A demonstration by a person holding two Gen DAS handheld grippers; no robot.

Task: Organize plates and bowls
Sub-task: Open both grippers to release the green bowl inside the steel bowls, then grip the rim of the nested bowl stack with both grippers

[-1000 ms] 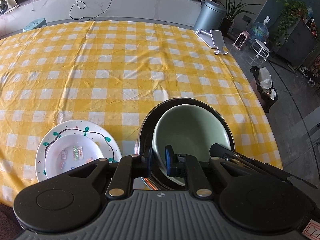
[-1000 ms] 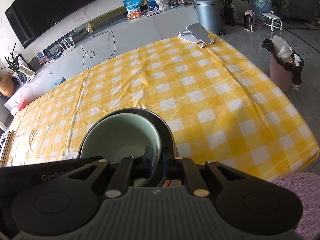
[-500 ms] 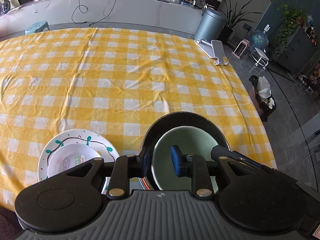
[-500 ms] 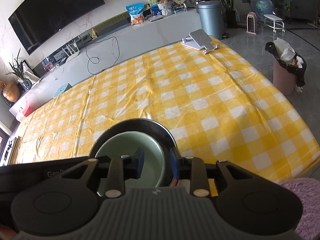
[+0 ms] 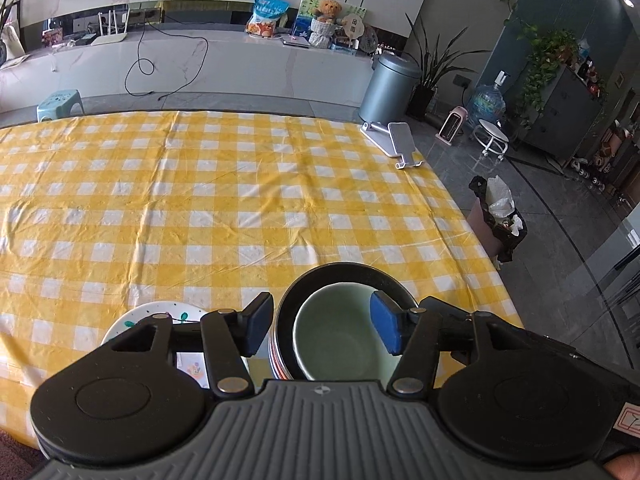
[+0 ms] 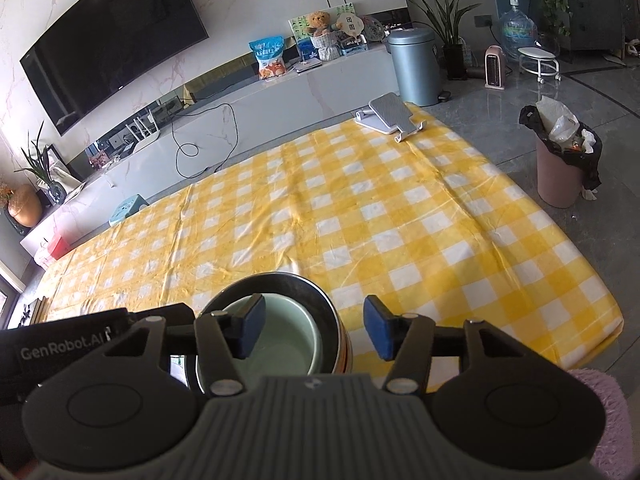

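Observation:
A pale green bowl (image 5: 340, 336) sits inside a larger dark bowl (image 5: 352, 274) with a striped outside, near the front edge of the yellow checked table (image 5: 240, 184). To its left lies a white plate (image 5: 132, 322) with green marks, a smaller plate on top. My left gripper (image 5: 322, 326) hangs just above the bowls' left rim, jaws opening, pads off the rims. In the right wrist view the green bowl (image 6: 288, 340) and dark bowl (image 6: 280, 282) lie under my right gripper (image 6: 314, 330), whose jaws are opening over the right rim with nothing pressed.
A white phone stand (image 5: 394, 144) rests at the table's far right corner. Beyond the right edge stand a pink bin with a black bag (image 6: 560, 164) and a grey bin (image 6: 414, 64). A purple fuzzy fabric (image 6: 604, 412) shows at the lower right.
Both grippers have let go of the bowls' rims and spread their jaws. Both have risen a little, so the bowls look smaller and lower in the views.

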